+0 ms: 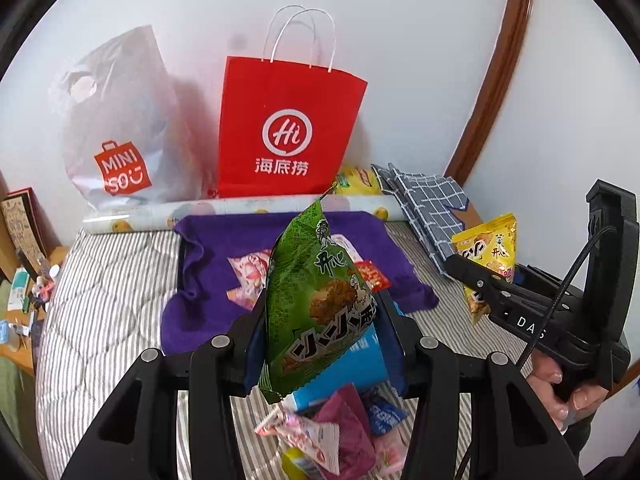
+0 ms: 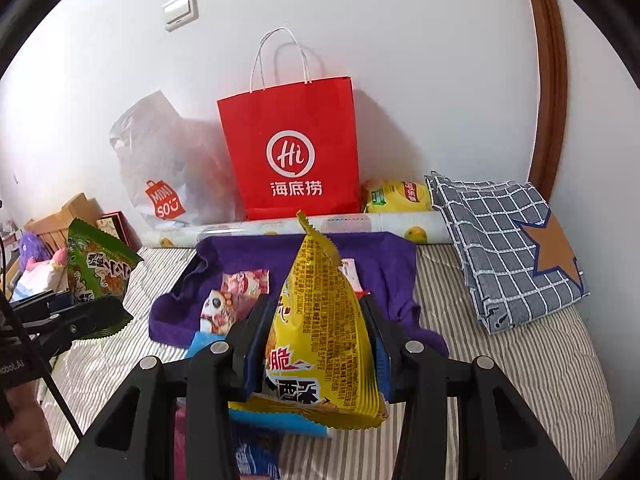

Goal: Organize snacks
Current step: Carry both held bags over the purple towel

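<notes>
My left gripper point(image 1: 320, 320) is shut on a green snack packet point(image 1: 316, 300) and holds it upright above the striped bed. My right gripper point(image 2: 316, 336) is shut on a yellow snack packet point(image 2: 328, 332), also raised; the right gripper shows in the left wrist view point(image 1: 480, 284) at the right. The green packet shows at the left of the right wrist view point(image 2: 100, 276). A purple cloth point(image 1: 208, 264) lies ahead with small pink packets point(image 1: 250, 270) on it. More small snacks point(image 1: 340, 436) and a blue box point(image 1: 352, 368) lie under my left gripper.
A red paper bag point(image 1: 288, 132) and a white Miniso plastic bag point(image 1: 116, 128) stand against the wall. A rolled patterned sheet point(image 1: 160, 216) lies before them. A yellow chip bag point(image 2: 396, 196) and a folded blue checked cloth point(image 2: 504, 240) lie at the right. A wooden bedside shelf point(image 1: 24, 240) with clutter is left.
</notes>
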A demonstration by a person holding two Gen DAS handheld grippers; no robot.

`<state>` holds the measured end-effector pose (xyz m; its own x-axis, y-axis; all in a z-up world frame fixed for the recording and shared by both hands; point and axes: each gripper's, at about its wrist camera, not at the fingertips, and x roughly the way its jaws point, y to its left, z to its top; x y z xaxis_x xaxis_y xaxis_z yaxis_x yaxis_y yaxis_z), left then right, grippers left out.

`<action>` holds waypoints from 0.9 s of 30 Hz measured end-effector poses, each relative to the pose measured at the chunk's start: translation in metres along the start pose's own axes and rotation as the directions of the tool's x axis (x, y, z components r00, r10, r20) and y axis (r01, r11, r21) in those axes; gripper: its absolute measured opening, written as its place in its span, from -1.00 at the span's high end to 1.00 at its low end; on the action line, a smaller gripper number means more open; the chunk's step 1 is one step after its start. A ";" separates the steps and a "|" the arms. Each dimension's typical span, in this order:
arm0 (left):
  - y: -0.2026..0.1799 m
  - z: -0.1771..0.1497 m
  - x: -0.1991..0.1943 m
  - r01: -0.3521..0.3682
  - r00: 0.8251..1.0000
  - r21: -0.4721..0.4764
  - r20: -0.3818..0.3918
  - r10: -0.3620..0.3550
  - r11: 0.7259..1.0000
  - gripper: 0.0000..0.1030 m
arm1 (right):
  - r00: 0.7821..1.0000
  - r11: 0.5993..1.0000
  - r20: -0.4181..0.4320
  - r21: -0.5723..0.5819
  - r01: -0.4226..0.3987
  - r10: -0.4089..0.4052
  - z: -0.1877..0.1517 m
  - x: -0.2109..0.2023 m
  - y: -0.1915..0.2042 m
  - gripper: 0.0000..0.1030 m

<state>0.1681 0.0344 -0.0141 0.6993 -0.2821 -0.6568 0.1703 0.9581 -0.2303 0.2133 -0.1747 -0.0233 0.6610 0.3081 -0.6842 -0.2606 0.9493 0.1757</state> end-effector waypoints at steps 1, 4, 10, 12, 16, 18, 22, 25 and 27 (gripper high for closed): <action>0.001 0.004 0.002 -0.004 1.000 0.000 0.001 0.004 1.000 0.05 | 1.000 1.000 0.000 0.002 0.000 0.000 0.003 0.002 0.000 0.19; 0.003 0.012 0.008 -0.013 1.000 -0.004 -0.001 0.013 1.000 0.05 | 1.000 1.000 -0.002 0.007 0.003 -0.003 0.012 0.009 -0.001 0.19; 0.014 0.028 0.018 -0.026 1.000 -0.024 0.010 0.026 0.999 0.05 | 1.000 1.000 0.001 0.014 -0.003 0.003 0.030 0.023 0.001 0.19; 0.020 0.034 0.022 -0.034 0.999 -0.030 0.019 0.035 0.999 0.05 | 1.000 1.000 0.006 0.012 -0.004 0.004 0.035 0.028 0.002 0.19; 0.033 0.041 0.033 -0.075 0.996 -0.023 0.041 0.076 0.997 0.05 | 1.000 1.000 0.012 0.018 -0.001 0.001 0.044 0.045 0.003 0.19; 0.040 0.041 0.042 -0.114 0.992 -0.016 0.054 0.115 0.993 0.05 | 1.000 1.000 0.010 0.027 -0.010 0.010 0.046 0.056 0.002 0.19; 0.061 0.034 0.065 -0.137 0.989 -0.024 0.051 0.138 0.990 0.05 | 1.000 0.999 0.018 0.035 -0.014 0.013 0.037 0.085 -0.003 0.19; 0.081 0.026 0.079 -0.115 0.993 -0.066 0.025 0.116 0.991 0.05 | 0.999 0.999 -0.049 0.043 -0.013 0.015 0.025 0.109 -0.009 0.19; 0.091 0.021 0.087 -0.108 0.994 -0.094 0.004 0.109 0.990 0.05 | 0.997 0.999 -0.074 0.036 0.000 0.003 0.017 0.121 -0.012 0.19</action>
<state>0.2592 0.0980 -0.0771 0.7167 -0.1763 -0.6748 0.0281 0.9740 -0.2246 0.3085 -0.1474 -0.0959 0.6061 0.3056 -0.7343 -0.2354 0.9508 0.2013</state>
